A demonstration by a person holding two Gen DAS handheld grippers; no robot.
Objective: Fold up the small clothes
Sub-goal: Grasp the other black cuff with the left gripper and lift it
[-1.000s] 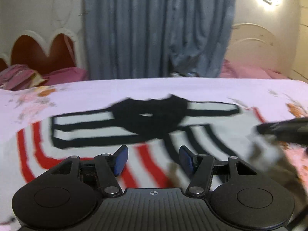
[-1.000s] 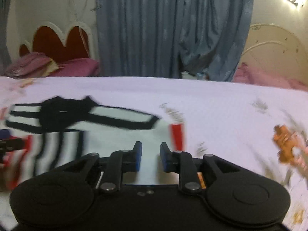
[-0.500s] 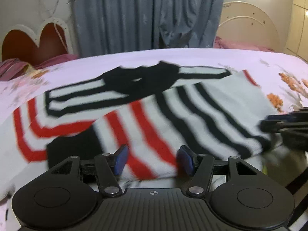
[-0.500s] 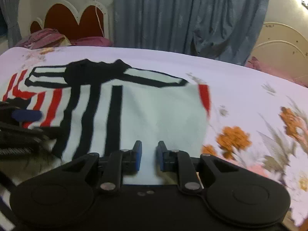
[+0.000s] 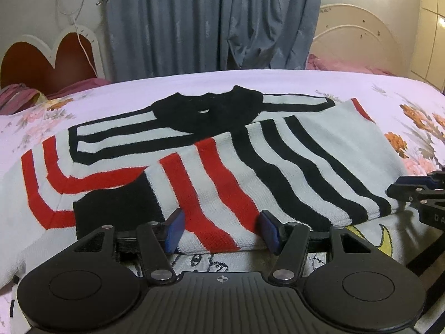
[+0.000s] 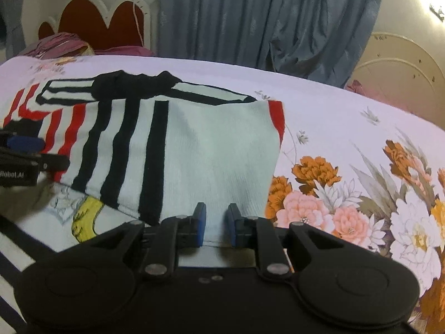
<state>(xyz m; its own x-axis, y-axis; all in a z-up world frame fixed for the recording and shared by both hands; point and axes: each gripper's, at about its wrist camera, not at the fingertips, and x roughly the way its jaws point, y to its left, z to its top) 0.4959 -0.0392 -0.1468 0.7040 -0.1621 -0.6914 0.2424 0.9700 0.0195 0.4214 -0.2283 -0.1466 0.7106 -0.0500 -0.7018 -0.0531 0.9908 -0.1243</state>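
A small white sweater [image 5: 250, 167] with red and black stripes and a black collar lies on the bed, its sleeves folded across the body. It also shows in the right wrist view [image 6: 194, 144]. My left gripper [image 5: 219, 231] is open, its blue pads either side of the near folded edge with the red stripes. My right gripper [image 6: 217, 224] is nearly shut, pads either side of the sweater's near white edge; whether they pinch the cloth is unclear. Each gripper's tip shows at the edge of the other's view.
The bed has a floral lilac sheet [image 6: 361, 167]. A white garment with a yellow print [image 6: 83, 217] lies under the sweater's near edge. A grey curtain [image 5: 211, 22] and headboards stand behind; pink pillows [image 5: 342, 64] lie at the far side.
Both grippers have pulled back toward me and lowered; the sleeve part now lies folded over the sweater's body. The blur has settled.
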